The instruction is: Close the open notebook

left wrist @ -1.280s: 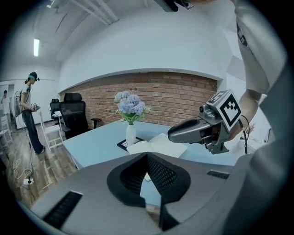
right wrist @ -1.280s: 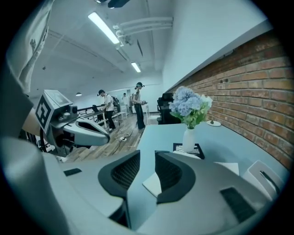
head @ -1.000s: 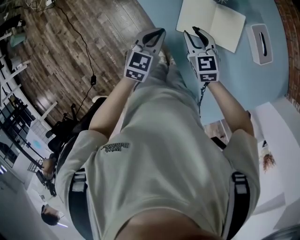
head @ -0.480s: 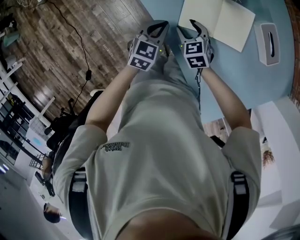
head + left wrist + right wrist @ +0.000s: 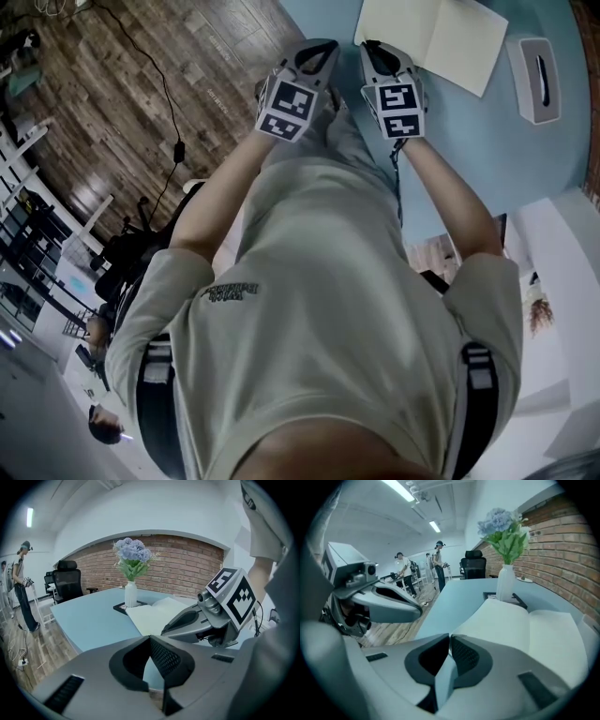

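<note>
On the pale blue table (image 5: 469, 141), the open notebook (image 5: 441, 37) is lying flat with both blank pages facing up. A white vase of blue flowers (image 5: 505, 581) is standing on a dark mat just behind it, and a white slotted box (image 5: 537, 80) is sitting off to its right. Behind the table a red brick wall (image 5: 178, 569) is running along the room. To my left the wooden floor (image 5: 122, 103) is stretching away, with a black cable (image 5: 169, 103) trailing across it. A black office chair (image 5: 65, 581) is parked at the far end of the table, and a few people (image 5: 439, 569) are standing further off under strip lights (image 5: 401, 490).

I am holding my left gripper (image 5: 323, 47) at the table's near edge, its jaws together with nothing between them. My right gripper (image 5: 372, 47) is pointing at the notebook's near corner, apart from the paper, and its jaws are together too — they have just been closing on nothing.

Compared with a second ago, I am holding the two grippers closer side by side. The right jaws stood spread wide half a second back and are now meeting at their tips. The notebook is lying open just as it was — neither page has been lifted.
</note>
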The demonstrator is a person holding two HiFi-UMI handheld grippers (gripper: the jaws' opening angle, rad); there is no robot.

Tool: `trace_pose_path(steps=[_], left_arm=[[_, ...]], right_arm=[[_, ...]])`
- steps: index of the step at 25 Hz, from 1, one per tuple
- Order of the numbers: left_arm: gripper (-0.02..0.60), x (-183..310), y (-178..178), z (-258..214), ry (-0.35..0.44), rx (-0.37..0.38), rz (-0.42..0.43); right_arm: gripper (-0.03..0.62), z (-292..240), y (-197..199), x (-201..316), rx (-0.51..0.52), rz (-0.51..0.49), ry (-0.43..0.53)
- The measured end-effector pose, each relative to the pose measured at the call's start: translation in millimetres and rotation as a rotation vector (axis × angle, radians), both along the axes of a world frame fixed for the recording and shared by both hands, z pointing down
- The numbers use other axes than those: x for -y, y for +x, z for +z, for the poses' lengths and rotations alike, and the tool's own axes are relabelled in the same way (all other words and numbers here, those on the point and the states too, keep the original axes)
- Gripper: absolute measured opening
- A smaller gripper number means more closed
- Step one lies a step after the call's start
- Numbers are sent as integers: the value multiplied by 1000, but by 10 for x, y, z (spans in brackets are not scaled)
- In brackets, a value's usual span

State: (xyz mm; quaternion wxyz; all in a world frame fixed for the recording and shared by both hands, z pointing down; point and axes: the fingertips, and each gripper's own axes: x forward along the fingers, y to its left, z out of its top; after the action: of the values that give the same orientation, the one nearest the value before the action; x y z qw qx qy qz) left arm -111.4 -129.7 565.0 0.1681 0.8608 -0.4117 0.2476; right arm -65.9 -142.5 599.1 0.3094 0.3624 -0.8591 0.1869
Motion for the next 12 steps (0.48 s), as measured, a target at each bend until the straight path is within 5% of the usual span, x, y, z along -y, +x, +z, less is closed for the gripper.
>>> trace_pose_path(steps=[6, 12], left_arm=[[14, -10, 201, -411, 52, -20, 38], [14, -6, 847, -628, 105, -58, 193]], right_arm=[[18, -593, 332, -21, 121, 137, 80], [17, -906, 1029, -127, 179, 336, 150]])
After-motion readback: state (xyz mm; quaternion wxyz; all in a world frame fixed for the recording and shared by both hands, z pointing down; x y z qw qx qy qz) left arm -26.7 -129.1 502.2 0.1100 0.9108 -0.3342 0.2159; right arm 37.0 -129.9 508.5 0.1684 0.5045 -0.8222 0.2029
